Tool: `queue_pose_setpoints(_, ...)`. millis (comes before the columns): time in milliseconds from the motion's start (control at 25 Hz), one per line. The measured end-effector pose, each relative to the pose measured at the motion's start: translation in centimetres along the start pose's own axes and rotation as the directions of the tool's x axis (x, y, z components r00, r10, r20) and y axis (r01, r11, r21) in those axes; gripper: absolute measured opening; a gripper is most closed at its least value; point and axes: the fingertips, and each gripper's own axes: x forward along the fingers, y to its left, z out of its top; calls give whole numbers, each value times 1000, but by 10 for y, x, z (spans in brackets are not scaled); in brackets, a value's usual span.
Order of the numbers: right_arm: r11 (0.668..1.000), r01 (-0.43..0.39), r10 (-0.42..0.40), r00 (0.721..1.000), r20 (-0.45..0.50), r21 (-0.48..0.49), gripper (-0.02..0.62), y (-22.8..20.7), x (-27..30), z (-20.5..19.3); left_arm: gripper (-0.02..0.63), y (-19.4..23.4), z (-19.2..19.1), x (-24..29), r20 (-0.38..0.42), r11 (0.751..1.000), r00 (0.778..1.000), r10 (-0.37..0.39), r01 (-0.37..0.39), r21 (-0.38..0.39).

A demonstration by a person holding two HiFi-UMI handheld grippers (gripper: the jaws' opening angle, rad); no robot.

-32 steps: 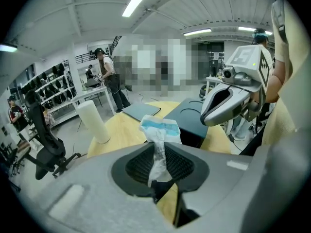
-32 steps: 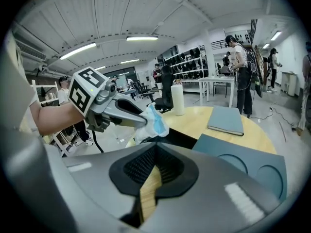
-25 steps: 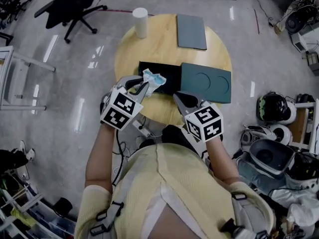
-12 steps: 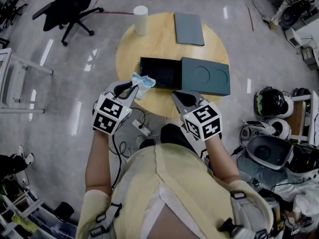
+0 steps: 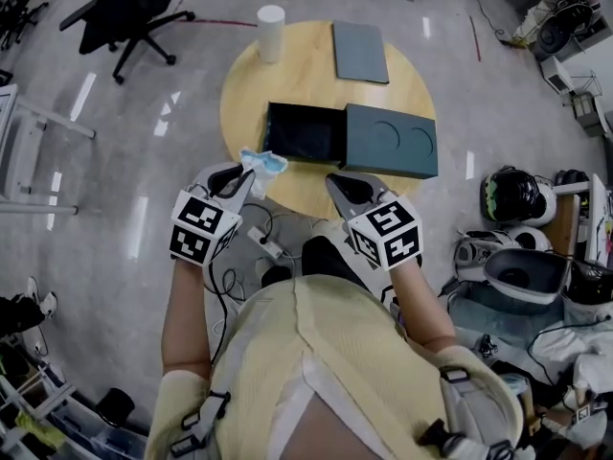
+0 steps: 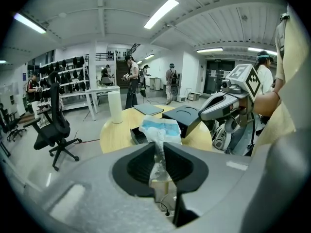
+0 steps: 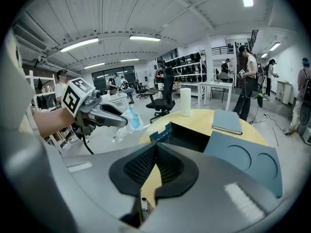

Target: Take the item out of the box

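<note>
My left gripper (image 5: 247,173) is shut on a clear plastic packet (image 5: 263,164) with a blue and white item inside, and its jaws are closing tighter on it. It holds the packet in the air just off the round table's near-left edge. In the left gripper view the packet (image 6: 160,129) sticks up from between the pads. The black open box (image 5: 305,132) lies on the table (image 5: 287,75), its dark teal lid (image 5: 391,142) beside it on the right. My right gripper (image 5: 340,185) hovers near the table's front edge, shut and holding nothing.
A white cylinder (image 5: 271,33) and a grey flat pad (image 5: 360,52) sit at the table's far side. A black office chair (image 5: 134,12) stands at the far left. Cables and a power strip (image 5: 268,247) lie on the floor below my grippers. Helmets and bags crowd the right.
My left gripper has carried the packet from over the box's left end back and to the left, off the table edge. The right gripper has barely moved.
</note>
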Motion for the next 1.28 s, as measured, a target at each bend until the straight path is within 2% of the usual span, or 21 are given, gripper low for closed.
queue_pose_setpoints(200,1000,-3,3,1000,3,-10,5,3,-2,2,52,-1,-4,-8,9,1000,1000,24,-24,-19)
queue_pose_setpoints(600,1000,6,-6,1000,19,-29,5,5,-4,2,54,-3,-11,-15,-15,998,998,67,-68,-11)
queue_pose_setpoints(1280,999,37,-36,999,37,-18,5,0,-16,2,57,-9,0,-19,-1,997,997,80,-80,15)
